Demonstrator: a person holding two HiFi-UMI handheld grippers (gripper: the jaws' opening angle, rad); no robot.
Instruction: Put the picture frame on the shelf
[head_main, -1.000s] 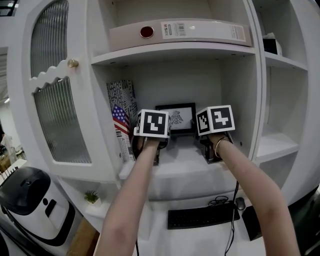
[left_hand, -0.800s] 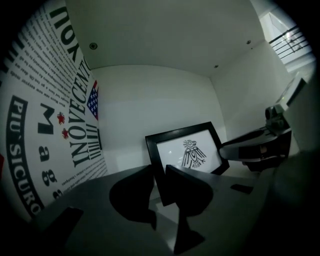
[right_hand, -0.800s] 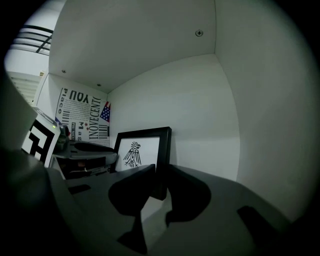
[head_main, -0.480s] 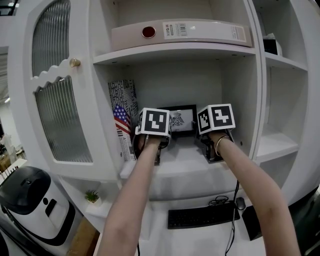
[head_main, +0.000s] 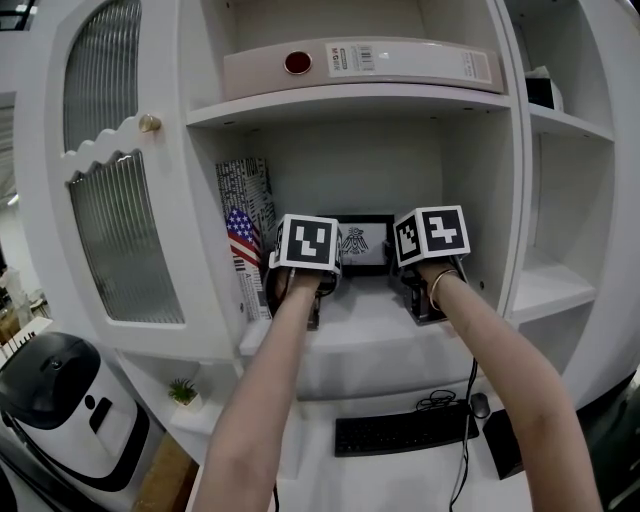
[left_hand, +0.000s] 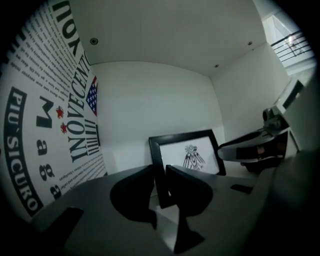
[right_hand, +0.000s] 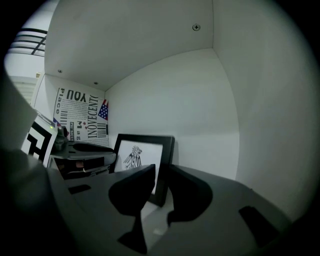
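Black-edged, the picture frame stands upright toward the back of the shelf. The left gripper and right gripper each pinch a side bar in a narrow gap. Letting go unevenly (one pair dragging) could tip it forward or skew it toward the printed box alongside.

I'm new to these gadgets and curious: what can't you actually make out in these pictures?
- Left gripper and right gripper: whether the jaws pinch the picture frame or merely flank it; gripper views, too dark.
- Frame's lower corners: head view, hidden behind both grippers.
- Binder label: head view, print too small.
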